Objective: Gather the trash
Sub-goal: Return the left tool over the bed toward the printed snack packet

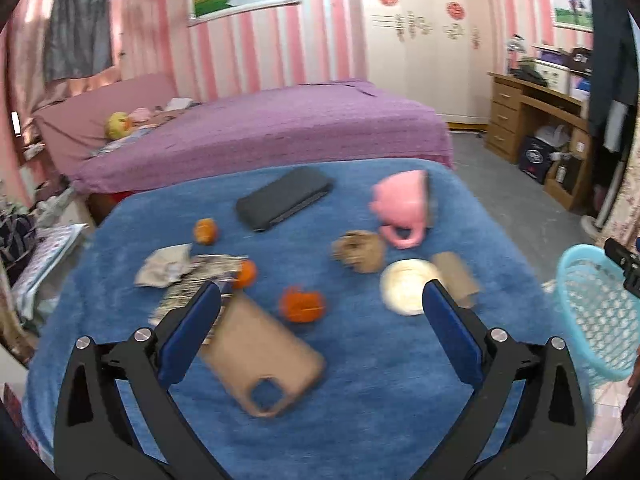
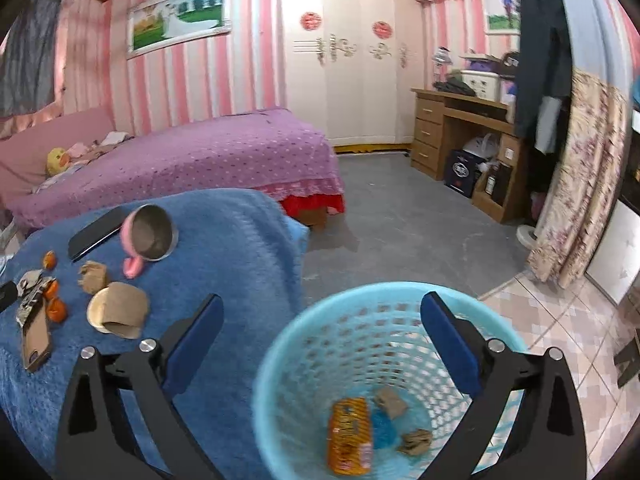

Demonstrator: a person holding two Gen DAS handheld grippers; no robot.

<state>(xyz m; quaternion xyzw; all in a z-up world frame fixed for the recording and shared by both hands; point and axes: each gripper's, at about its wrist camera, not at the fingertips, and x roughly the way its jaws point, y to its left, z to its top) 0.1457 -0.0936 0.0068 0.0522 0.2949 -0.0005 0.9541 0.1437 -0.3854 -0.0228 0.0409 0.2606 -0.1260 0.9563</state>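
Note:
My left gripper [image 1: 320,300] is open and empty above the blue-covered table [image 1: 360,380]. Below it lie orange peel pieces [image 1: 302,304], a crumpled brown paper ball [image 1: 360,250], a tipped paper cup [image 1: 412,286], and torn wrappers [image 1: 188,272]. My right gripper [image 2: 322,312] is open and empty over the light blue trash basket [image 2: 304,344]. Inside the basket lie an orange snack packet [image 2: 350,436], a blue scrap and brown paper bits [image 2: 390,400]. The basket also shows at the right of the left wrist view [image 1: 600,312].
A tan phone case [image 1: 260,360], a dark phone [image 1: 284,198] and a tipped pink mug [image 1: 402,206] lie on the table. A purple bed [image 1: 260,132] stands behind. A wooden desk [image 2: 460,136] and floral curtain [image 2: 580,176] stand to the right.

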